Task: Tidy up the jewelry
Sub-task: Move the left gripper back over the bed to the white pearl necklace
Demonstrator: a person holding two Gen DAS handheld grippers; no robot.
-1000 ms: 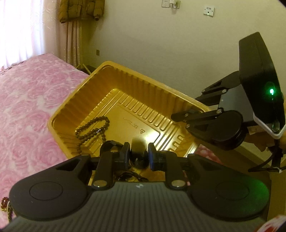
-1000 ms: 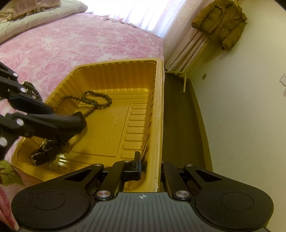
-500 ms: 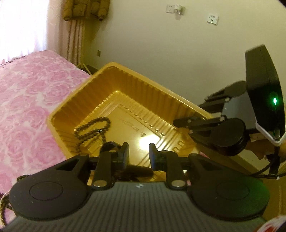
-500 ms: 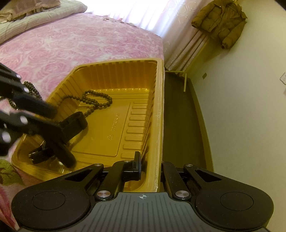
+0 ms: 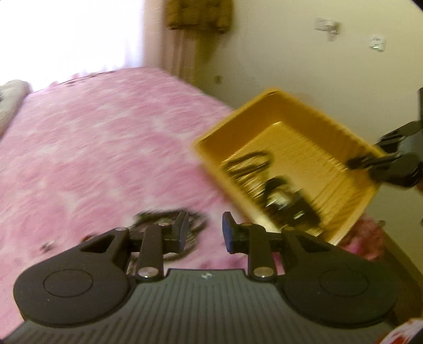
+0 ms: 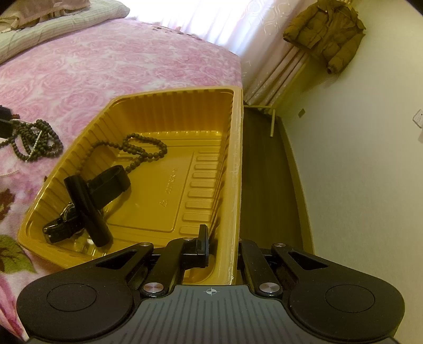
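Note:
A gold plastic tray (image 6: 185, 111) lies on the pink bed; it also shows in the left wrist view (image 5: 341, 230). In it lie a brown bead necklace (image 6: 142, 150), a black watch (image 6: 66, 225) and a black tube (image 6: 87, 209). My right gripper (image 6: 222, 246) is shut on the tray's near right rim. My left gripper (image 5: 205, 232) is open and empty, above a heap of brown beads (image 5: 164, 222) on the bedspread left of the tray. That heap also shows in the right wrist view (image 6: 34, 140).
The pink rose bedspread (image 6: 105, 63) stretches left and back, with a folded quilt (image 6: 53, 23) at its head. A dark floor strip (image 6: 267, 185) runs between bed and wall. A brown coat (image 6: 325, 31) hangs by the curtain.
My left gripper has let go of the black tube, which now lies in the tray across the watch. It has opened and swung left out of the tray, over the beads on the bed.

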